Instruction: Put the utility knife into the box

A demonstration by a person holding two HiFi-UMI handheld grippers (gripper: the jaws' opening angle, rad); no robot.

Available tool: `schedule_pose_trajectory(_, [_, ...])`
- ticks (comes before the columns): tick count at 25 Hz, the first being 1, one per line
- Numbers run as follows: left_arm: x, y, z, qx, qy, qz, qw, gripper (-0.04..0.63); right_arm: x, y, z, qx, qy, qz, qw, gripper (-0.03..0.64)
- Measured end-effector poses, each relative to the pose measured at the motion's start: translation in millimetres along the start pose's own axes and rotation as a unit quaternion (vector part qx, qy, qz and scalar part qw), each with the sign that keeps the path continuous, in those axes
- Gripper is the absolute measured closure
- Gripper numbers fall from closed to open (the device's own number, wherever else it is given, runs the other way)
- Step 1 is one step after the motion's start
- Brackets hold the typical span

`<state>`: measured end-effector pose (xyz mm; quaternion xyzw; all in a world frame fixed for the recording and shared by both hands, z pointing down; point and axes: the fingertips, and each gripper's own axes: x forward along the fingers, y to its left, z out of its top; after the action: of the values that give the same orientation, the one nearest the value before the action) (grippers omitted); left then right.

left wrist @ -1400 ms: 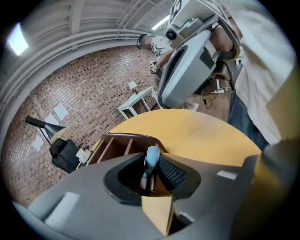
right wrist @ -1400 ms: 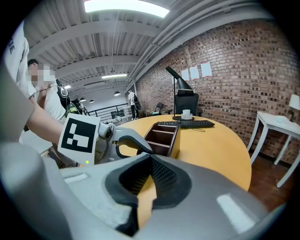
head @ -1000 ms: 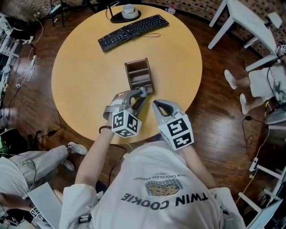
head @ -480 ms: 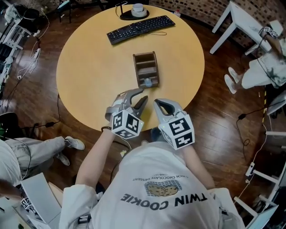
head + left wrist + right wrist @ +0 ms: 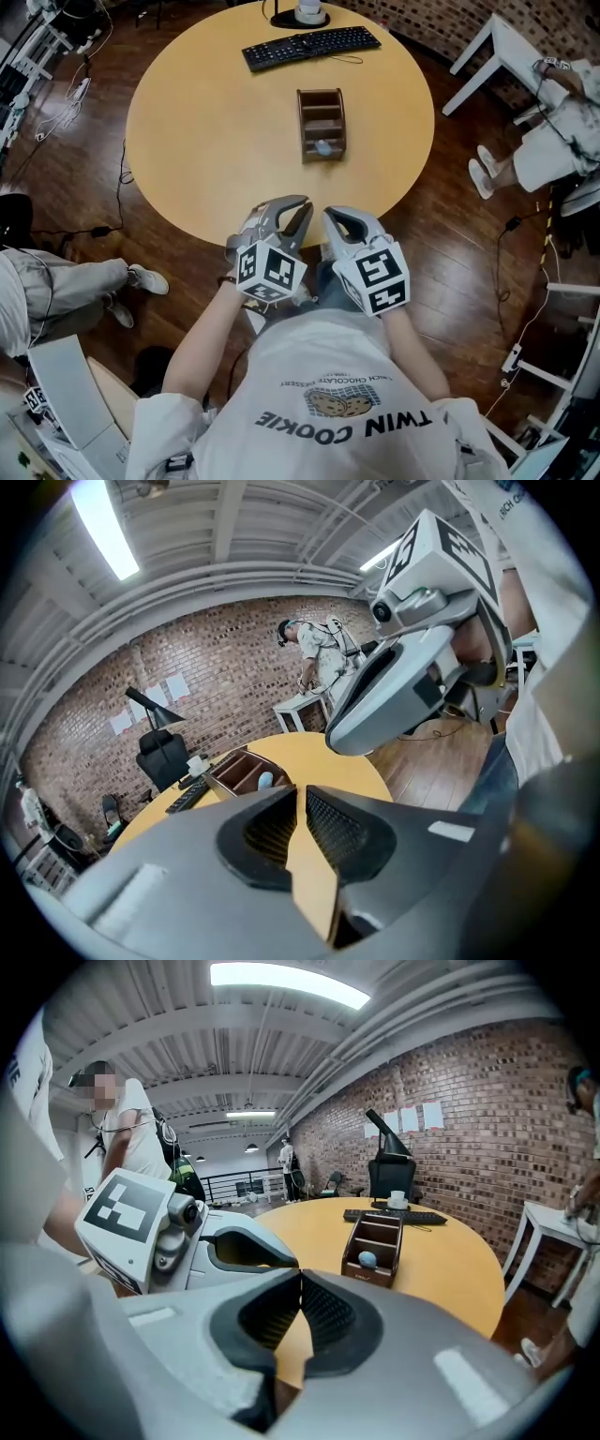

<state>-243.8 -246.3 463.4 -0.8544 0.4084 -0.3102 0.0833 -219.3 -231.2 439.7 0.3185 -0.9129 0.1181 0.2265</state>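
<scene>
The brown compartment box [image 5: 322, 112] stands on the round yellow table [image 5: 216, 122]. The blue-grey end of the utility knife [image 5: 323, 147] sticks up from its nearest compartment. Both grippers hang at the table's near edge, well back from the box. My left gripper [image 5: 292, 204] is closing: in the left gripper view [image 5: 298, 794] only a thin slit remains between the tips, with nothing in it. My right gripper [image 5: 336, 217] sits beside it, its tips [image 5: 300, 1277] together and empty. The right gripper view shows the box [image 5: 375, 1241] and the knife [image 5: 367, 1259] ahead.
A black keyboard [image 5: 311, 44] and a white object on a black base [image 5: 305, 13] lie at the table's far side. A white table [image 5: 511, 47] and a seated person [image 5: 553, 141] are at the right. Another person's legs [image 5: 47, 291] are at the left.
Both grippers have drawn back from the box to the table's near edge. The left jaws went from wide apart to almost together. The knife stays in the box.
</scene>
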Motion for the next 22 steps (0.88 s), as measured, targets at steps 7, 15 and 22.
schedule_pose_trajectory(7, [-26,-18,15,-0.046,-0.011,0.028,0.9985,0.577,-20,16,-3,-0.015,-0.005,0.015,1.000,0.615])
schedule_pose_trajectory(15, [-33,-50,39,-0.078,-0.010,0.064,0.9948,0.588,-50,15,-12,-0.031,-0.020,0.046,0.998,0.615])
schedule_pose_trajectory(22, [-12,-96,69,-0.115,0.006,0.098,0.9885,0.588,-89,-16,-34,-0.032,-0.032,0.087,0.995,0.615])
